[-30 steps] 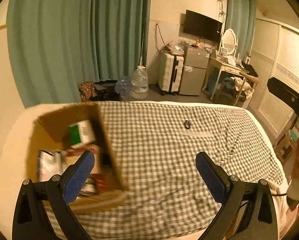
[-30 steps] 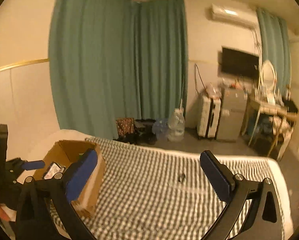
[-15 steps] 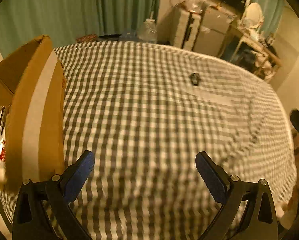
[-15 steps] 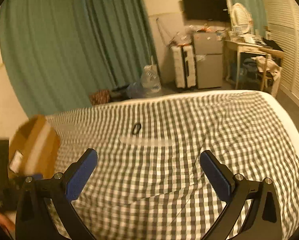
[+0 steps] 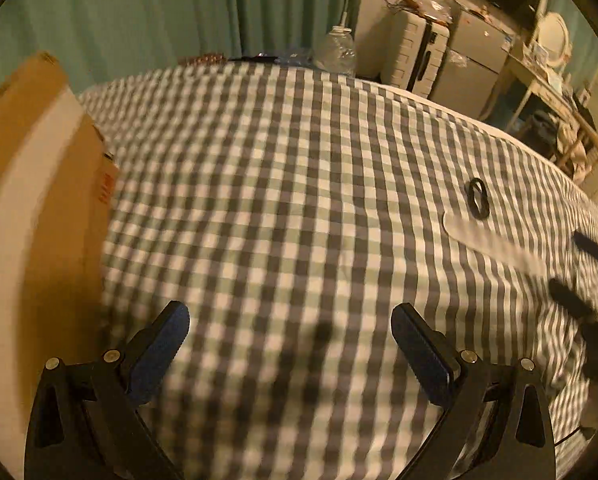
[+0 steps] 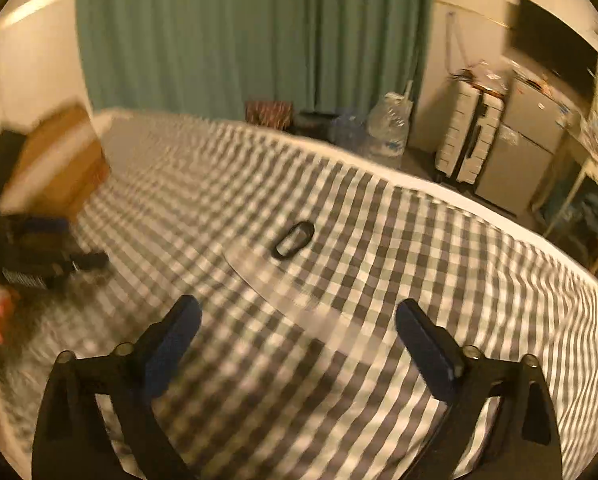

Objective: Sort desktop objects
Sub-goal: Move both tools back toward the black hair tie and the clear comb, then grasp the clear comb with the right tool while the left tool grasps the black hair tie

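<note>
A clear plastic ruler point(image 6: 295, 300) lies on the checked cloth point(image 6: 439, 264), and a small black ring point(image 6: 293, 239) rests beside its far end. My right gripper point(image 6: 297, 322) hangs just above the ruler's near half; its jaws are closing, still wide, and the pads are off the ruler. In the left wrist view the ruler point(image 5: 495, 242) and ring point(image 5: 478, 199) sit at the right. My left gripper point(image 5: 289, 330) is open over bare cloth, next to the cardboard box point(image 5: 35, 216) on its left.
The cardboard box point(image 6: 51, 166) stands at the cloth's left edge. Beyond the far edge are green curtains point(image 6: 239, 36), a water jug point(image 6: 389, 128), a white suitcase point(image 6: 467, 136) and a small fridge point(image 6: 519, 144). A dressing table point(image 5: 547, 76) stands at the right.
Both grippers have dropped toward the cloth and tilted downward. The box's contents have left the left wrist view. The right gripper has come over the ruler, with its jaws slightly narrower.
</note>
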Motion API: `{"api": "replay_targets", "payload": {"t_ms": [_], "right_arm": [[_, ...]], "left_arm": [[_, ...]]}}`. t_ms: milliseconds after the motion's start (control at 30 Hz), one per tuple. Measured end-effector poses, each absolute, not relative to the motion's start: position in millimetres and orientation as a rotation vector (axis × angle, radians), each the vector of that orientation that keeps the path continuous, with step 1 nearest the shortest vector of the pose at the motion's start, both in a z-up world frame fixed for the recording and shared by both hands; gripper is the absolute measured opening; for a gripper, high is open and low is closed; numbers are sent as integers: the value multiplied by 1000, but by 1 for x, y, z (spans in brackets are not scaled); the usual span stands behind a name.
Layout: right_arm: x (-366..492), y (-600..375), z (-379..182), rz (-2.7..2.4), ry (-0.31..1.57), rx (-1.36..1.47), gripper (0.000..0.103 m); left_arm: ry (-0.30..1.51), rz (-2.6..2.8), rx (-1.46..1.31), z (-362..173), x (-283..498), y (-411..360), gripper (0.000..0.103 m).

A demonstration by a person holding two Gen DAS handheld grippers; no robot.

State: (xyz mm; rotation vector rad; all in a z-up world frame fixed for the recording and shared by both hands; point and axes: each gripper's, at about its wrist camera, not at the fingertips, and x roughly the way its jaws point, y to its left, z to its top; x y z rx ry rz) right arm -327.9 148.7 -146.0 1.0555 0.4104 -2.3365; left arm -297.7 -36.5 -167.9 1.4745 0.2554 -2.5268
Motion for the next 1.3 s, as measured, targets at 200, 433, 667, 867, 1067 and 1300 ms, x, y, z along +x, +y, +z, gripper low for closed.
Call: {"api": "replay_targets", "payload": {"t_ms": [200, 433, 667, 867, 1067, 1300], "right_arm": [[-343, 119, -189, -2195, 688, 1102, 71], [-354, 139, -180, -2275, 442, 1312, 41], [-308, 186, -172, -2378, 35, 1425, 5], [-277, 224, -154, -2444, -254, 1382, 4], [-281, 253, -150, -2492, -357, 1370, 4], [-289, 273, -142, -2665, -242, 1331, 4]], "left_arm": [[332, -2452, 1552, -200, -319, -28, 103], [201, -2449, 1574, -196, -318, -26, 103], [172, -2450, 1550, -179, -296, -29, 103], [118, -2491, 1545, -165, -285, -7, 103], [12, -2612, 1518, -157, -325, 44, 103], [-90, -2622, 1530, -162, -388, 100, 103]]}}
